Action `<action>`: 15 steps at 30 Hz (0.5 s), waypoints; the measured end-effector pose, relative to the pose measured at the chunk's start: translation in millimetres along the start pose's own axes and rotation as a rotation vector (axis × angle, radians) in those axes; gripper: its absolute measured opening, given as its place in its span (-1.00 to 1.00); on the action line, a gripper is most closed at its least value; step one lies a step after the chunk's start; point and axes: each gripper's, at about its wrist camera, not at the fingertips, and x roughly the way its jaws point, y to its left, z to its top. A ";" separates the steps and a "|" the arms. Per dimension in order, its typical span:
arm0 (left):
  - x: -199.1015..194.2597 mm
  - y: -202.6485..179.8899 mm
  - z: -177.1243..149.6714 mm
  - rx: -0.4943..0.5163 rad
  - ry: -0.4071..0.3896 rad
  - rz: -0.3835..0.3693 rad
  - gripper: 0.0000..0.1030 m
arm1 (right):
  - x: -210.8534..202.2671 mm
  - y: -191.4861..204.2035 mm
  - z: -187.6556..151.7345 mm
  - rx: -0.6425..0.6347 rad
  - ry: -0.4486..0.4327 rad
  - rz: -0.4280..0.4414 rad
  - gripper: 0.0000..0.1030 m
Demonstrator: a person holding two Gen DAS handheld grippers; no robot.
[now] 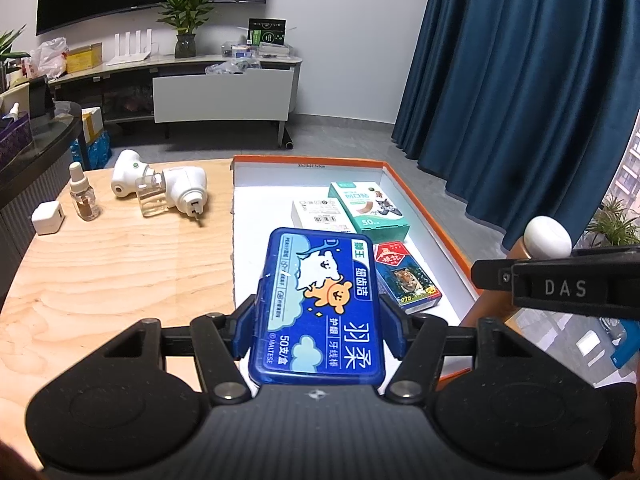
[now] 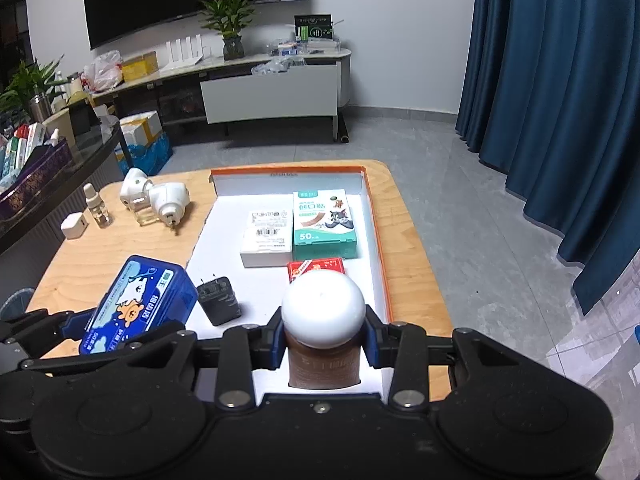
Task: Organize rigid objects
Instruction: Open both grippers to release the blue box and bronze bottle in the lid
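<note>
Two views are given, and each shows something the other hides. Only in the right wrist view is a black charger (image 2: 218,300) seen, lying inside the orange-rimmed box (image 2: 382,248) near its left wall; from the left wrist view it is hidden behind the blue floss-pick case (image 1: 318,308). The case is clamped flat between the pads of the left tongs (image 1: 318,330), which are about half closed on its long sides, and it is held above the box's left wall. It is glossy blue, with rounded corners and a cartoon dog and bear on the lid. The right tongs (image 2: 325,344) are closed almost fully on a brown bottle (image 2: 323,364) with a white domed cap, held over the near end of the box.

Within the box lie a white carton (image 2: 267,236), a green plaster box (image 2: 323,222) touching it, and a red card pack (image 1: 408,276) nearer. On the tabletop's (image 1: 100,280) far left part stand a small white cube (image 1: 48,218), a dropper bottle (image 1: 83,194) and two white plug-in units (image 1: 160,184) around a clear bottle.
</note>
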 end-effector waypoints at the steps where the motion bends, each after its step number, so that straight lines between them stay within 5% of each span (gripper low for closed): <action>1: 0.6 0.7 0.0 -0.001 0.002 0.000 0.22 | 2.6 0.0 1.3 -0.005 0.009 0.000 -0.10; 4: 3.4 2.2 1.1 -0.002 0.007 0.005 0.22 | 7.1 0.2 9.5 -0.008 -0.005 0.024 -0.03; 6: 5.8 2.8 1.2 -0.003 0.012 0.006 0.22 | 11.6 -0.7 16.8 -0.006 -0.027 0.030 0.31; 15: 20.2 -4.8 1.5 0.036 0.040 -0.029 0.22 | 6.5 -17.8 18.4 0.081 -0.119 0.020 0.34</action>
